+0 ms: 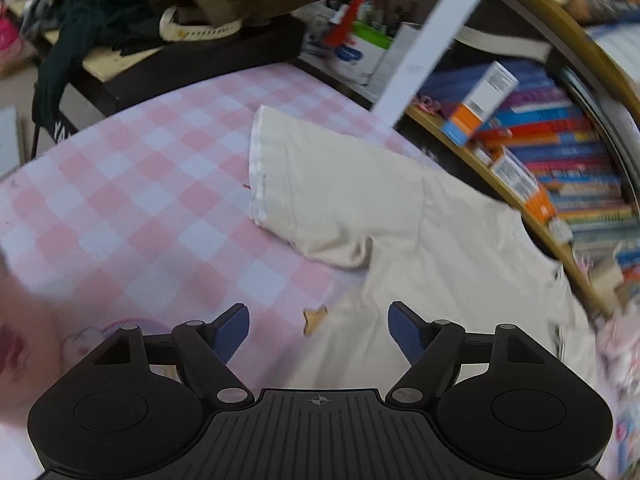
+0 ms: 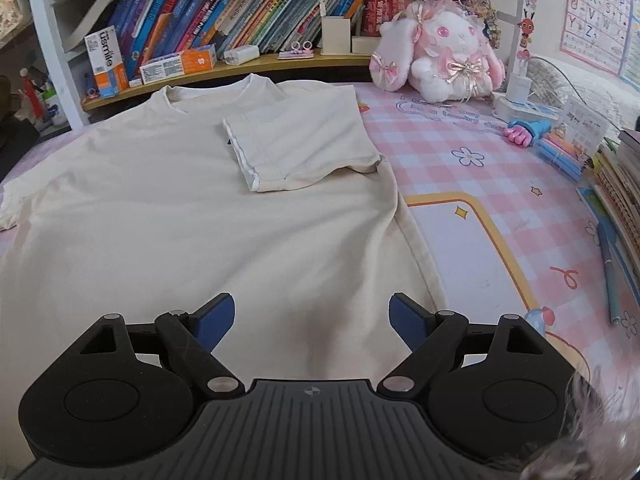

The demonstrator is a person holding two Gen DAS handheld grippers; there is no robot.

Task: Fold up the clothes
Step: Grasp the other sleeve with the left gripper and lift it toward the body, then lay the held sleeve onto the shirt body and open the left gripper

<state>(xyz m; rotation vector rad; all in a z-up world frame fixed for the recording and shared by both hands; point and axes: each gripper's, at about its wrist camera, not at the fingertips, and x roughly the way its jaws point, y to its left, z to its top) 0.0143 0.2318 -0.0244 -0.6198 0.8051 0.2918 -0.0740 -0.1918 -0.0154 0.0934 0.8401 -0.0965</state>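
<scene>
One cream T-shirt (image 2: 168,208) lies spread flat on a pink-and-white checked cloth (image 2: 460,168) covering the table, its neckline toward a shelf of books (image 2: 240,12). We see its right sleeve (image 2: 300,152) already folded inward across the chest, while the left sleeve (image 1: 320,184) still lies out on the cloth. We hold two grippers above it. The left gripper (image 1: 319,330) hangs over the shirt's left edge with its jaws spread wide and nothing between them. The right gripper (image 2: 311,322) hovers over the lower body of the shirt, jaws equally wide and empty.

We judge the shirt light, soft and limp: it should drape and wrinkle when lifted, and a single layer may slip from the blue pads (image 2: 216,320). The stitched hems at the left sleeve's cuff and along the bottom look like the firmest places to pinch.

The left wrist view is blurred, so fine creases there are hard to read. The shirt's bottom hem is hidden behind the gripper bodies in both views. A pink plush rabbit (image 2: 440,56) sits near the shirt's right shoulder, apart from it.
</scene>
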